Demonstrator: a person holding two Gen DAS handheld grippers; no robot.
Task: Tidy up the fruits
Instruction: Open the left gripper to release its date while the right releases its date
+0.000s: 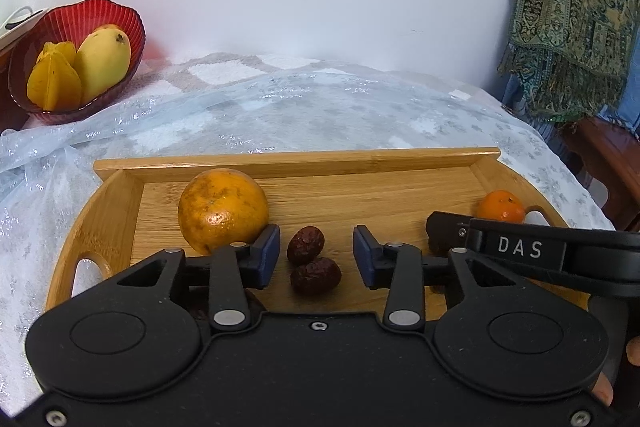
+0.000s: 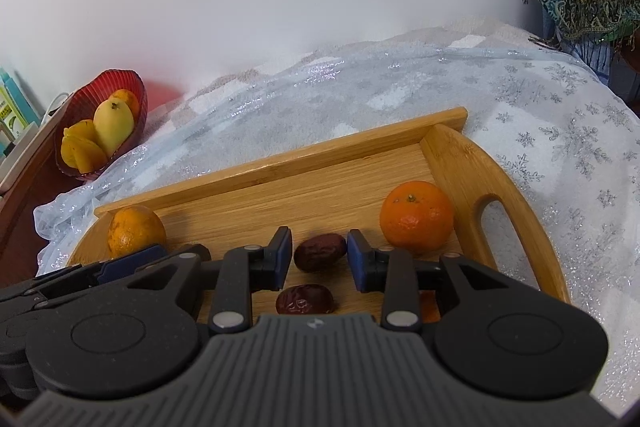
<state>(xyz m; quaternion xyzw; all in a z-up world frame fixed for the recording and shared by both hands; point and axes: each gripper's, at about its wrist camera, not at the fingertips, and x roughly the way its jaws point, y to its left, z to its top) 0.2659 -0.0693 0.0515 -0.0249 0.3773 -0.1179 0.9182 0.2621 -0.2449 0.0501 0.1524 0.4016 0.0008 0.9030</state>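
Hovering low over a rectangular bamboo tray with cut-out handles (image 1: pixel 304 163), the left gripper (image 1: pixel 316 255) has its blue-padded jaws spread wide and grips nothing. Two wrinkled dark-red dried dates lie on the tray floor between those jaws: the farther date (image 1: pixel 305 244) and the nearer date (image 1: pixel 316 275), touching each other. A large mottled orange with brown speckles (image 1: pixel 223 209) sits just beside the left finger pad, at the tray's left end. A small bright-orange mandarin (image 1: pixel 501 207) rests near the right handle, partly behind the right gripper's black body.

In the right wrist view, the right gripper (image 2: pixel 319 259) is also parted, its jaws standing on either side of the farther date (image 2: pixel 320 251) with a slight gap on each side; whether the pads touch it I cannot tell. The nearer date (image 2: pixel 305 299) lies closer to the camera, outside the jaws. The mandarin (image 2: pixel 417 215) sits just beside the right finger.

The tray stands on a desk covered with a white snowflake-patterned cloth (image 2: pixel 560 147). Well apart at the far left, a ribbed red glass bowl (image 1: pixel 72 23) holds a yellow mango (image 1: pixel 103 61) and a yellow starfruit (image 1: pixel 54 79).
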